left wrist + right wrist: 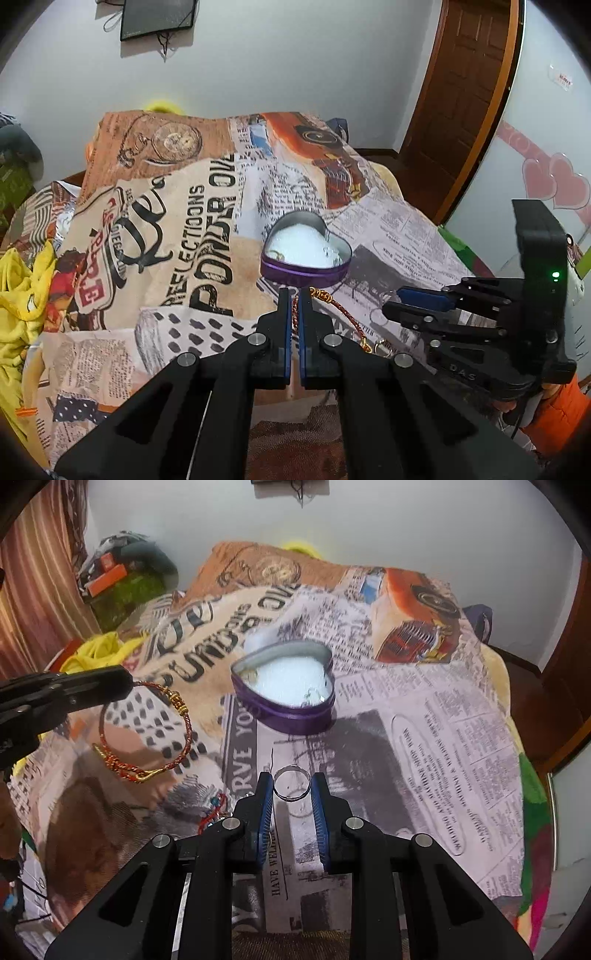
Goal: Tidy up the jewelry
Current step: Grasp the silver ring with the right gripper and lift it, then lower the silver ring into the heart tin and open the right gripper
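Note:
A purple heart-shaped tin (334, 274) (258, 705) with white lining stands open on the printed blanket, small jewelry pieces inside. My left gripper (294, 295) is shut on a red and gold braided bracelet (341, 310), lifted just short of the tin; in the right wrist view the bracelet (186, 723) hangs from the left gripper (125, 685). My right gripper (291, 781) is shut on a silver ring (291, 783), held above the blanket in front of the tin. The right gripper also shows in the left wrist view (391, 301).
A newspaper-print blanket (424, 738) covers the surface. Another red cord piece (212, 808) lies left of my right gripper. Yellow cloth (18, 291) lies at the left edge. A wooden door (461, 92) stands at the right, clutter (122, 576) at the far left.

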Demonstrator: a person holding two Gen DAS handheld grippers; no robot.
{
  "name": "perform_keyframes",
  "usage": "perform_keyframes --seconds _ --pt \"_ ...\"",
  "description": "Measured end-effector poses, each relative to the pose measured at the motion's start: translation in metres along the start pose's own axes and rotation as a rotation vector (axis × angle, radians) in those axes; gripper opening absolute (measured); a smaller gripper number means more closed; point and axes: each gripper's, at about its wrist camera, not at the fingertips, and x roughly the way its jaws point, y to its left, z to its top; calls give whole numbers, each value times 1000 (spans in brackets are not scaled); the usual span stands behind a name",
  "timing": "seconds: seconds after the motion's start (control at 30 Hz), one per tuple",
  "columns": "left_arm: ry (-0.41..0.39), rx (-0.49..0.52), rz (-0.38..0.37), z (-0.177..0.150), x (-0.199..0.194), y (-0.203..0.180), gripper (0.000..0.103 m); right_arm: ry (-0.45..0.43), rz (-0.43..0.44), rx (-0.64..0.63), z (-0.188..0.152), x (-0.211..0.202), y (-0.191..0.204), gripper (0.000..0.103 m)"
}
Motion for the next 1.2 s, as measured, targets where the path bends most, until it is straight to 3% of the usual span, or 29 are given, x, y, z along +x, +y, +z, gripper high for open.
perform_keyframes --seconds 0.53,1.2 --pt "-81 9 41 35 -7 6 1 -142 17 14 35 -26 0 19" --pt "-44 25 61 60 61 19 1 -100 42 20 55 19 -10 19"
